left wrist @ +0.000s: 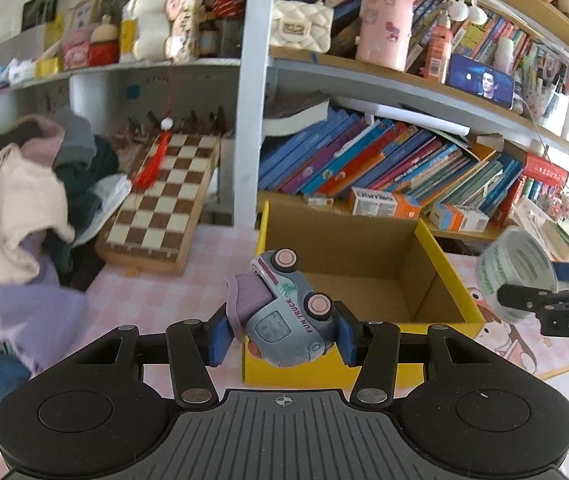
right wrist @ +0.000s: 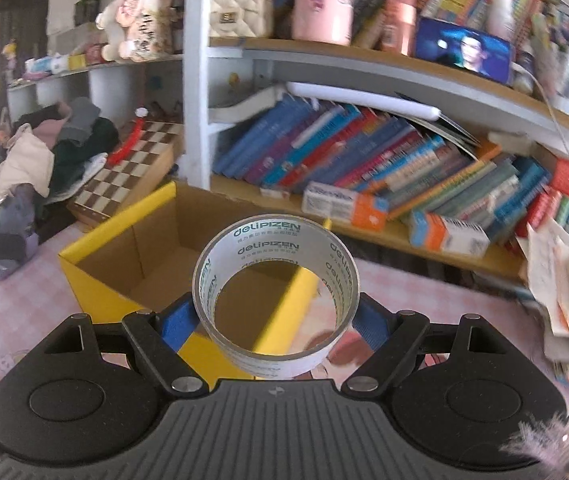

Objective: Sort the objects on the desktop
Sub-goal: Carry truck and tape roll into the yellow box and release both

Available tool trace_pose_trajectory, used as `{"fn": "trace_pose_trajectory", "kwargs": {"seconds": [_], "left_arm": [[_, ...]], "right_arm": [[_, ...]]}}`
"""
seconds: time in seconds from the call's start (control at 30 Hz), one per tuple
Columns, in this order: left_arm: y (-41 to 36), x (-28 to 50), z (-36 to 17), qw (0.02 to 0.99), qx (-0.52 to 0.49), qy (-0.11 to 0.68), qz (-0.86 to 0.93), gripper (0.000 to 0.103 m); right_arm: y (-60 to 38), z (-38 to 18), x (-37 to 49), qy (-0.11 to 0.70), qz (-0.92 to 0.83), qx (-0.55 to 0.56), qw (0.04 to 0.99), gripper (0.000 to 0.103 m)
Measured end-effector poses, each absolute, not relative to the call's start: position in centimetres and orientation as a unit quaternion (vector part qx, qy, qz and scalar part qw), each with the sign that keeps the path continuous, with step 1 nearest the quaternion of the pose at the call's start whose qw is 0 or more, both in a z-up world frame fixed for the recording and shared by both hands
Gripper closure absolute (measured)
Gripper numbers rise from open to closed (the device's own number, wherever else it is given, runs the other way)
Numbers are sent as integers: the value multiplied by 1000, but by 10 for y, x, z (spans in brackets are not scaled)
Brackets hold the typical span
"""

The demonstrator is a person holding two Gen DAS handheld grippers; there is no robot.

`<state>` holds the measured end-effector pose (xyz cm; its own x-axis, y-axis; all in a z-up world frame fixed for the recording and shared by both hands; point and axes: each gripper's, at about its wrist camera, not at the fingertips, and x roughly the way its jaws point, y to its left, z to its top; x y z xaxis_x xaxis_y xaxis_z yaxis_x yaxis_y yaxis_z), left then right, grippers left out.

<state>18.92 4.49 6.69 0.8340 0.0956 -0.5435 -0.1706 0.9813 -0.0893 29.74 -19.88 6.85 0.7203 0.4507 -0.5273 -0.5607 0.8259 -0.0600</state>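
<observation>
- Far left, left wrist view: a heap of clothes (left wrist: 24,208) sits on the table (left wrist: 156,300), which has a pink checked cover.
- Just right of the clothes, a folding chessboard (left wrist: 160,200) leans tilted against the shelf unit, with a red tassel (left wrist: 152,164) hanging over it.
- Your left gripper (left wrist: 282,336) is pinching the toy truck (left wrist: 284,312). Blue pads press both sides. The truck is turned on its side, pink wheels facing up and "FUN TRUCK" readable on its body.
- The truck hangs in the air above the near-left corner of the yellow cardboard box (left wrist: 444,264). It is not in the box.
- The box stands open-topped on the table in front of the bookshelf. No items can be seen in the visible part of its brown inside.
- Behind the box, leaning books (left wrist: 384,160) fill the lower shelf, with small white-and-orange cartons in front of them.
- Your right gripper (right wrist: 276,320) is clamped on the tape roll (right wrist: 276,300). The blue pads press its outer sides, and the open core faces the camera.
- Right wrist view: the roll is held up over the box's near-right corner, off the table. You can see the yellow rim through the core.
- In the left wrist view, the same roll (left wrist: 516,276) shows at the right edge, just right of the box.
- Far right: loose papers (right wrist: 564,280) are stacked on the table edge. That part is blurred.
</observation>
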Motion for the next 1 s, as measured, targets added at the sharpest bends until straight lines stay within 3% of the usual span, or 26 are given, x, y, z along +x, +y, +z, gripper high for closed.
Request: {"fn": "trace_pose_trajectory", "kwargs": {"seconds": [0.47,0.77,1.0], "left_arm": [[42,254,73,958,3,280,64,53],[39,304,44,938,55,340,50,53],[33,330,18,920,77,383,39,53]], "right_arm": [[-129,67,354,221,357,-219,881,22],[-87,30,383,244,415,-317,818,22],[-75,9,407,281,441,-326,787,22]]}}
